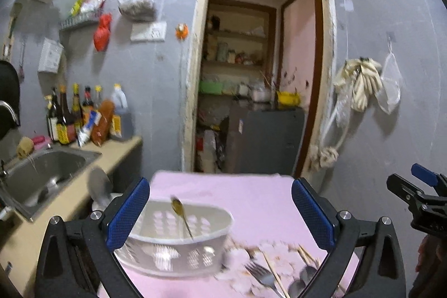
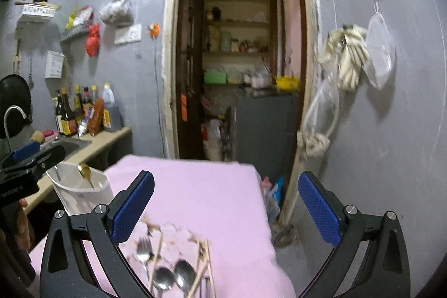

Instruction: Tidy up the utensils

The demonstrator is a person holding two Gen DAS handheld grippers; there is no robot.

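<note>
My left gripper [image 1: 220, 217] hangs with its blue pads spread wide and nothing between them, over the white perforated caddy [image 1: 178, 239] on the pink tablecloth [image 1: 251, 197], where a gold spoon [image 1: 180, 211] leans upright inside; only this view shows the caddy's slotted front wall and the steel sink [image 1: 42, 175] off to the side. My right gripper [image 2: 226, 208] is just as wide open and empty, and its view alone lays out the loose utensils near the cloth's front edge: a fork [image 2: 143, 249], two steel spoons [image 2: 174, 277] side by side, and wooden chopsticks [image 2: 205, 261] crossing among them, well apart from the caddy [image 2: 83, 194] at the far left corner.
</note>
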